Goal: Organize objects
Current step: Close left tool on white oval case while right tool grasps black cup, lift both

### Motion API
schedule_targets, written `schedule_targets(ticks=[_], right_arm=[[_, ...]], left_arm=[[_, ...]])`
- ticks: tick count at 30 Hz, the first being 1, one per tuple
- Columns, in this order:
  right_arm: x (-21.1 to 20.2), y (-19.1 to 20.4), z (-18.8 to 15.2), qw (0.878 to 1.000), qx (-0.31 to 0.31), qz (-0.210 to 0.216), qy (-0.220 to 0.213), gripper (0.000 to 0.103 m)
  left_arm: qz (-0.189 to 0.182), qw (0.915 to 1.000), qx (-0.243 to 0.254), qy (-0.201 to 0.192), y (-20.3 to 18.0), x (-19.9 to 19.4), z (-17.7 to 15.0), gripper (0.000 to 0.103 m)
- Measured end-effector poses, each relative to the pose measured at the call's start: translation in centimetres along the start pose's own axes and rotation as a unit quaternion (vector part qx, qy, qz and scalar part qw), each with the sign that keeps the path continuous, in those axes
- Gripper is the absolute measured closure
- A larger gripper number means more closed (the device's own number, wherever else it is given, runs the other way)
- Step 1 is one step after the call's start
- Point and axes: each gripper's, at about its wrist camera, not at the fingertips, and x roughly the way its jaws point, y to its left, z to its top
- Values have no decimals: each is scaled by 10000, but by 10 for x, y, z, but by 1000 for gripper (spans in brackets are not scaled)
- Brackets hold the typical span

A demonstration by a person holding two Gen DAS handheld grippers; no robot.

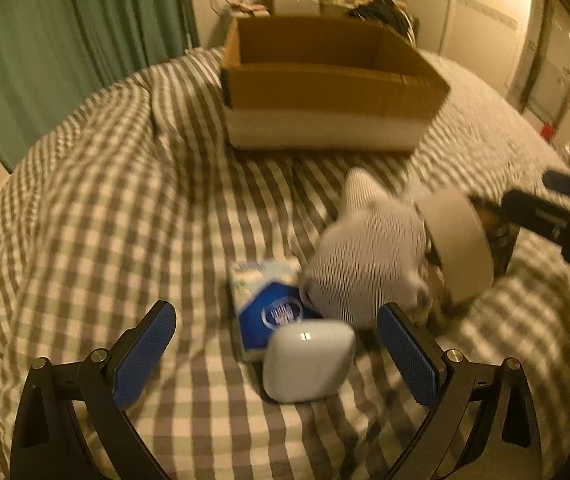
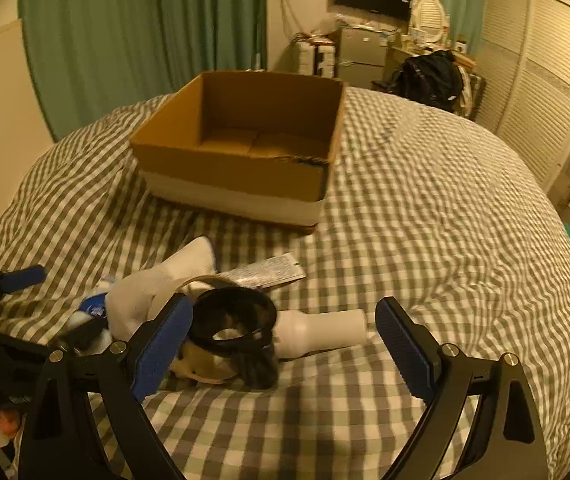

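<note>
Still at the first pick: cardboard box (image 2: 241, 148) on the bed (image 2: 425, 208) looks empty. Left gripper (image 1: 276, 350) spread wide over white case (image 1: 308, 360), not pinching yet; needs lowering, then closing. Right gripper (image 2: 284, 344) also wide open, nothing held, near white bottle (image 2: 321, 332), which lies flat, long axis across the view, wide end rightward.

1. The right hand-held gripper (image 2: 283, 338) hangs over the near edge of the bed (image 2: 425, 208), its blue pads wide apart and gripping nothing.
2. Between the pads lie a black ring (image 2: 233, 316) and a white tube (image 2: 321, 332).
3. A white sock (image 2: 157, 288) sits just left of the ring.
4. An open cardboard box (image 2: 241, 148) stands near the bed's far edge.
</note>
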Motion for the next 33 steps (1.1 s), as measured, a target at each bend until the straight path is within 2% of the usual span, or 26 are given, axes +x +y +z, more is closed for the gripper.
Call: schedule_targets(ticks=[3, 6, 10, 15, 17, 20, 24, 25, 26, 29, 30, 33], right_arm=[[6, 9, -1, 9995, -149, 242, 106, 10], [16, 17, -3, 9989, -283, 236, 301, 10], [21, 14, -5, 9983, -217, 338, 423, 10], [11, 4, -5, 9986, 100, 460, 258, 10], [12, -3, -4, 9985, 266, 387, 284, 10], [29, -8, -5, 9967, 429, 308, 609, 13], [44, 0, -7, 9941, 259, 547, 898, 14], [46, 3, -8, 9937, 194, 582, 943, 15], [48, 6, -9, 9930, 126, 640, 989, 21], [54, 16, -11, 9891, -47, 975, 1101, 47], [53, 18, -11, 9881, -81, 1058, 1110, 48], [47, 24, -14, 9899, -181, 943, 1046, 49]], left_arm=[[-8, 9998, 38, 197, -1, 10, -3, 2], [-158, 9995, -25, 286, 1, 17, -3, 9], [-448, 9980, 33, 453, -2, 20, -6, 31], [-423, 9980, 50, 461, -2, 19, -8, 45], [-410, 9982, 42, 433, -1, 17, -7, 53], [-398, 9984, 105, 387, -2, 12, -5, 56], [-403, 9980, 205, 448, -4, 8, -7, 56], [-412, 9977, 230, 481, -4, 7, -9, 56], [-427, 9975, 259, 505, -5, 6, -11, 56], [-444, 9969, 346, 545, -7, 5, -16, 56], [-454, 9968, 387, 526, -7, 3, -17, 56], [-490, 9969, 436, 426, -8, -4, -22, 57]])
